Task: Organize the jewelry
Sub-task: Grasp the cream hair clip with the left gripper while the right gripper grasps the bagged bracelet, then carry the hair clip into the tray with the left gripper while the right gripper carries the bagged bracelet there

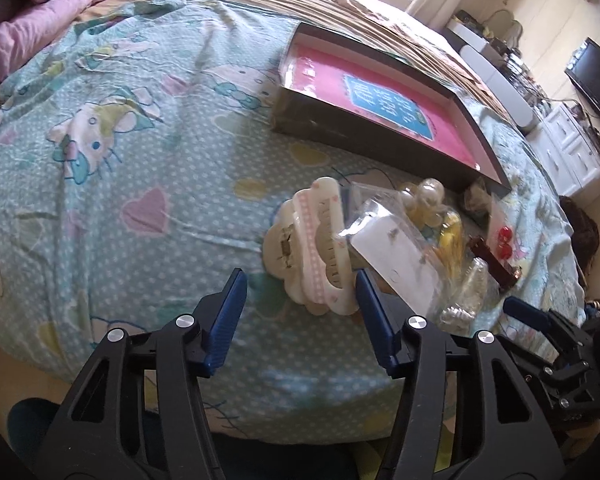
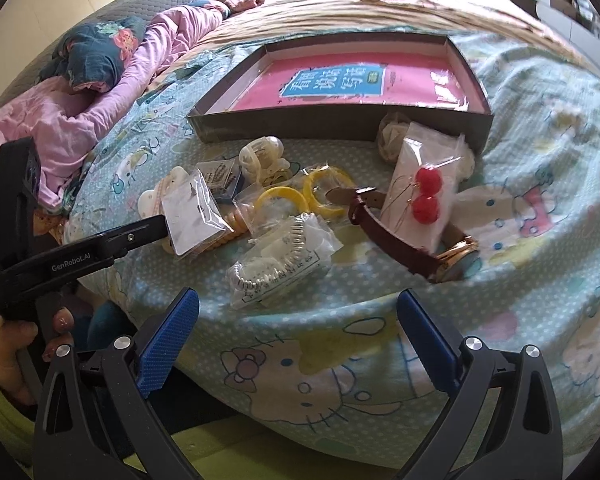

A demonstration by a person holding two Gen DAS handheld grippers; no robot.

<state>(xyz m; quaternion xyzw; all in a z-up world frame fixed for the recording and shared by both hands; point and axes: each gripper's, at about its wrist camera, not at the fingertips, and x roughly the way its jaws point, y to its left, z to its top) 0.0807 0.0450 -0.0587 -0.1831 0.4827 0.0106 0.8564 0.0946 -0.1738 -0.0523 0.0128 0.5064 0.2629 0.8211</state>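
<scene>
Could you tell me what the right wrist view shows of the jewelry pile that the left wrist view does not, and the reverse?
Only the right wrist view shows the watch whole, with its gold case, the yellow bangles and the person's hand on the left hand-held gripper.

Only the left wrist view shows the television and white cabinets past the bed.

Both show the open box, the red bead earrings, the cream hair claw, the bagged earring card and each hand-held gripper open, holding nothing, including the right hand-held gripper.
</scene>
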